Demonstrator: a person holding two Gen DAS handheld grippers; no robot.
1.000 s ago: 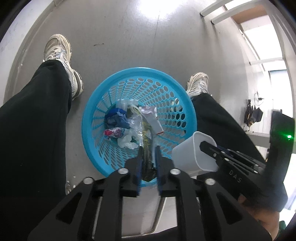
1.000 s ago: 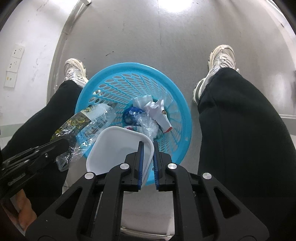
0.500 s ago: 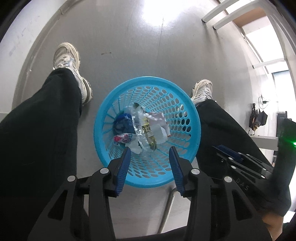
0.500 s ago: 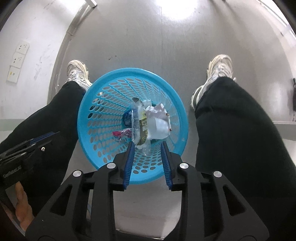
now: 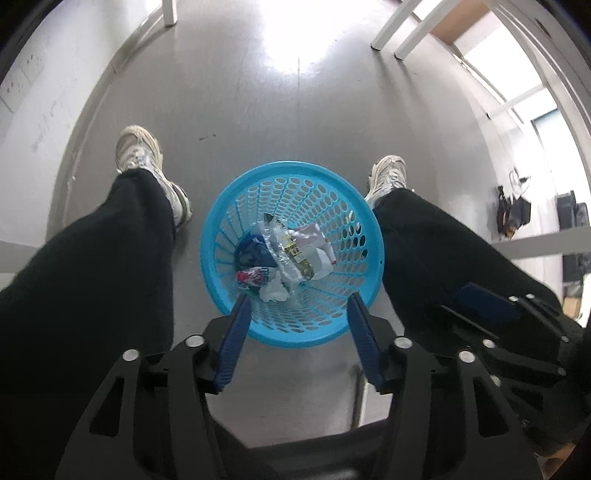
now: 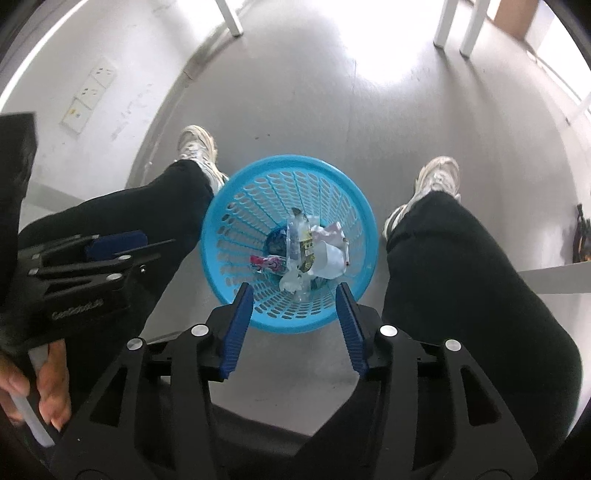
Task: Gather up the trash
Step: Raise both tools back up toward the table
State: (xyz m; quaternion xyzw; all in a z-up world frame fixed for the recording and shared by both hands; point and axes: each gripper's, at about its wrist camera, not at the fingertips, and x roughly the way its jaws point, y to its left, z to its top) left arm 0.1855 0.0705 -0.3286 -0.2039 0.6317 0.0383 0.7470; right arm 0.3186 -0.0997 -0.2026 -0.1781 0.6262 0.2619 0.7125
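Note:
A blue perforated basket [image 5: 343,192] stands on the grey floor between the person's legs; it also shows in the right wrist view [image 6: 258,177]. Inside lie a clear plastic bottle [image 5: 286,251], a white cup [image 5: 319,260], crumpled wrappers and a dark blue piece [image 5: 249,254]. In the right wrist view the bottle [image 6: 299,243] and the white cup [image 6: 328,258] lie together. My left gripper [image 5: 299,301] is open and empty, high above the basket's near rim. My right gripper [image 6: 295,291] is open and empty, also above the near rim.
The person's black-trousered legs [image 5: 92,280] and white shoes [image 5: 136,151] flank the basket. White table legs [image 6: 231,18] stand at the far side. A wall with sockets [image 6: 88,96] is on the left. A shelf edge [image 5: 546,243] is on the right.
Both grippers have opened wide, dropping the bottle and the white cup into the basket, and have risen away from it.

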